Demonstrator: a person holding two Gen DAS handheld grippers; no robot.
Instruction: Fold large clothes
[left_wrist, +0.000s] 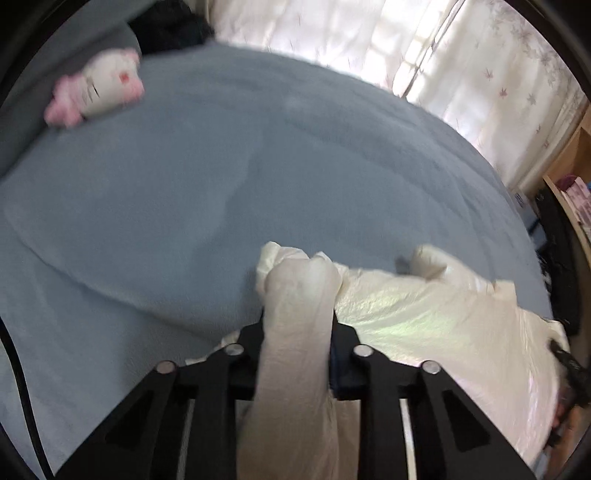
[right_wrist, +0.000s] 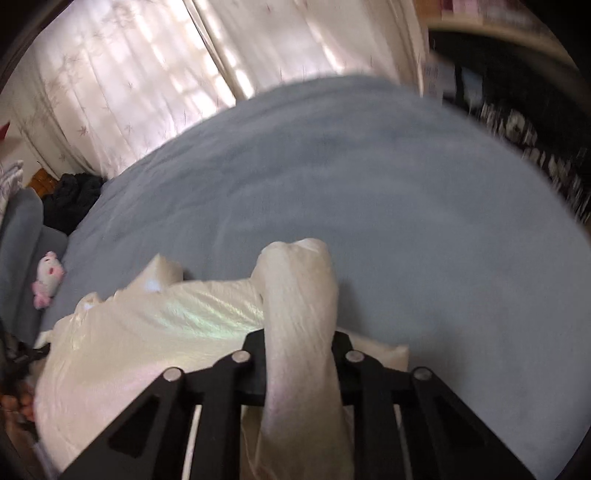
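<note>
Both the left gripper (left_wrist: 297, 325) and the right gripper (right_wrist: 299, 332) pinch tight on bunched edges of the shiny cream garment (left_wrist: 424, 314), which lies on the blue bed (left_wrist: 184, 184).

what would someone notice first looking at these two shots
First, the shiny cream garment bunched at the near edge of the grey-blue bed, a gathered fold of it pinched in the left claw and another in the right claw. Next, the pink-and-white plush toy lying at the far left of the bed. Behind, sunlit white curtains fill the background.
</note>
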